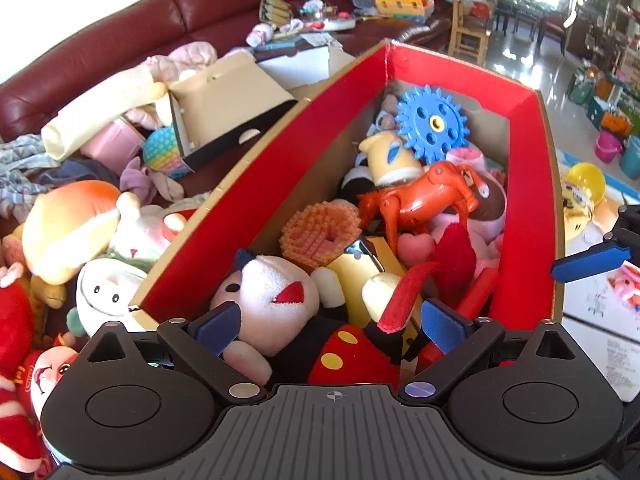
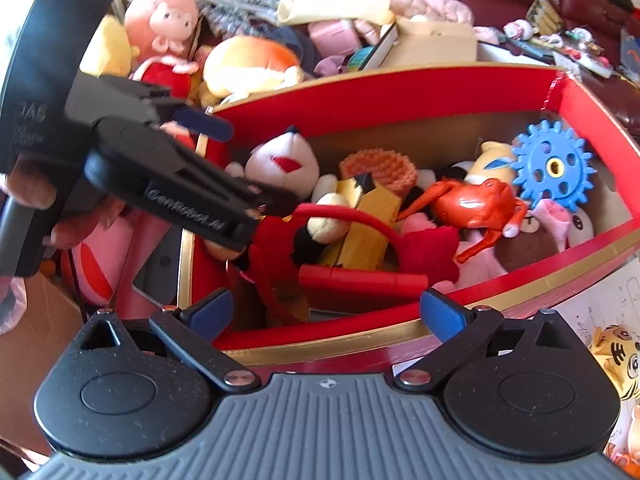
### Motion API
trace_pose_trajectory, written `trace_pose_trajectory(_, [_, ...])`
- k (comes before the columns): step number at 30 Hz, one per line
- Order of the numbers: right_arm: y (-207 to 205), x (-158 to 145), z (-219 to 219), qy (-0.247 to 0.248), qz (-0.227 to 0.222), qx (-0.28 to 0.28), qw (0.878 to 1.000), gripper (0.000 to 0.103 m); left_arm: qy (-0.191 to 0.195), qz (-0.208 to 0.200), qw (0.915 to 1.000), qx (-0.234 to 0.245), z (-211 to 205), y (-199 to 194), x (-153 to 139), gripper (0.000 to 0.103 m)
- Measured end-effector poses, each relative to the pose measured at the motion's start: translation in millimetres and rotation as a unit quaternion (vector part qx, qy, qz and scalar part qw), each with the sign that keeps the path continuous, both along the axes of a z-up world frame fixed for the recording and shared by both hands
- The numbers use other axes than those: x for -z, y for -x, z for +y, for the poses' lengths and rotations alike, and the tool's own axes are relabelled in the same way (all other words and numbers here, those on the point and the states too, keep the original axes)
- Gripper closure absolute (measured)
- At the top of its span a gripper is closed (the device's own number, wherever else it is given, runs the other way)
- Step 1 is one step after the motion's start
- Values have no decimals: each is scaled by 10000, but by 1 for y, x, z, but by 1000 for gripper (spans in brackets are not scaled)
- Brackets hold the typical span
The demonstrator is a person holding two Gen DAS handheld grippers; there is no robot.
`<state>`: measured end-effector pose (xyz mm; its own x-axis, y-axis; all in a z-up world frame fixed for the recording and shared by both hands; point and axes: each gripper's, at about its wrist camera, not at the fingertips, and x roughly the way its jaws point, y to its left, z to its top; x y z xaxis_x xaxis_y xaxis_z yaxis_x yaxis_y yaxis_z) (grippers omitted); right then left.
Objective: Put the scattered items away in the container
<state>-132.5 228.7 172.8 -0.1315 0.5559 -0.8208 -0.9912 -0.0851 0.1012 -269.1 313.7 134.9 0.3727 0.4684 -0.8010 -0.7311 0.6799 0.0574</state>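
Container: red-lined cardboard box [image 1: 524,200], centre frame, already heaped with a blue plastic gear wheel [image 1: 432,122], an orange plastic horse [image 1: 420,196] and a white mouse plush in red shorts [image 1: 280,300].
Left gripper [image 1: 332,322]: jaws spread, empty, poised over the mouse plush.
Right gripper [image 2: 328,310]: jaws spread, empty, at the box's near wall.
Step, judged: between deposits.
Next: reach for the orange-and-cream round plush [image 1: 68,228] lying outside, left of frame.

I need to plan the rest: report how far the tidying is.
Done: the red box already holds the blue gear, orange horse and mouse plush. In hand: nothing; the left gripper and right gripper are both open. Left: plush toys beside the box.
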Motion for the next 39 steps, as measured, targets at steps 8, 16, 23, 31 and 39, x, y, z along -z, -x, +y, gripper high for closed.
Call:
trace_pose_trajectory(8, [9, 7, 12, 273, -327, -302, 9986, 1, 116, 364, 9988, 321, 2, -17, 9, 1])
trace_pose_trajectory(16, [17, 18, 30, 589, -698, -678, 9935, 1, 167, 758, 9954, 555, 8, -38, 20, 1])
trace_pose_trajectory(23, [22, 26, 39, 756, -715, -785, 9915, 1, 155, 998, 9927, 665, 8, -42, 30, 1])
trace_pose_trajectory(31, [20, 35, 45, 939, -744, -694, 9904, 1, 62, 1171, 9904, 726, 8, -41, 39, 1])
trace_pose_trajectory(39, [20, 42, 46, 1049, -726, -671, 9896, 1, -142, 1296, 9879, 841, 2, -43, 45, 1])
